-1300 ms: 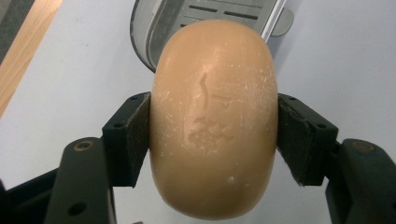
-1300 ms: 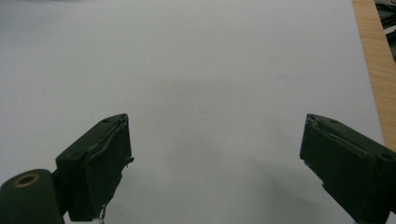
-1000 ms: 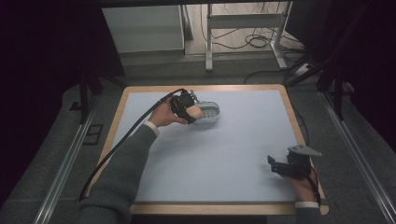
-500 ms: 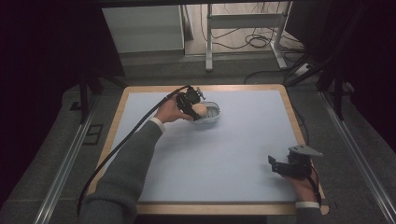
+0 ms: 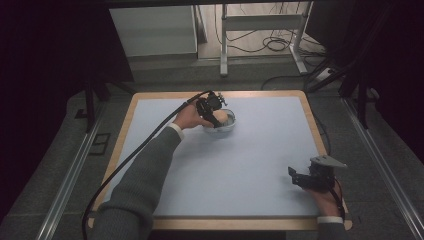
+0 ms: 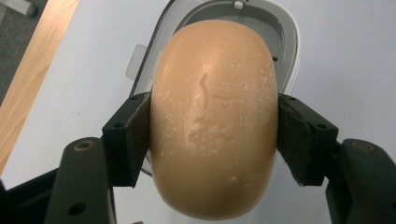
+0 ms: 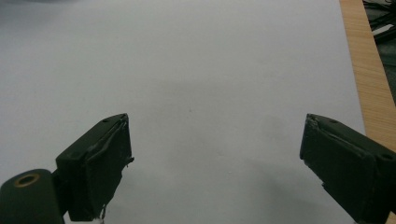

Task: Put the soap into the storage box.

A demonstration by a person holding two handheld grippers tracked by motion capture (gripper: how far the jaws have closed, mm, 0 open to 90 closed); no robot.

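— What's the left gripper (image 6: 212, 135) got?
— A tan oval bar of soap (image 6: 212, 116), scuffed and flecked white, pinched between both jaws over a white soap dish (image 6: 289, 42) near the table's (image 5: 150, 107) far edge.
— Anything hidden?
— The soap covers most of the dish.
— The right gripper (image 7: 215, 163)?
— Jaws wide, holding nothing, near the wooden right edge; bare pale mat (image 5: 260, 160) lies between the two.

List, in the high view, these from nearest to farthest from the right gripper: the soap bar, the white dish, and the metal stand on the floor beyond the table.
1. Soap bar, held by the left gripper, far side.
2. White dish, under the soap; too close to call.
3. Metal stand, beyond the table.

Right gripper sits near right.
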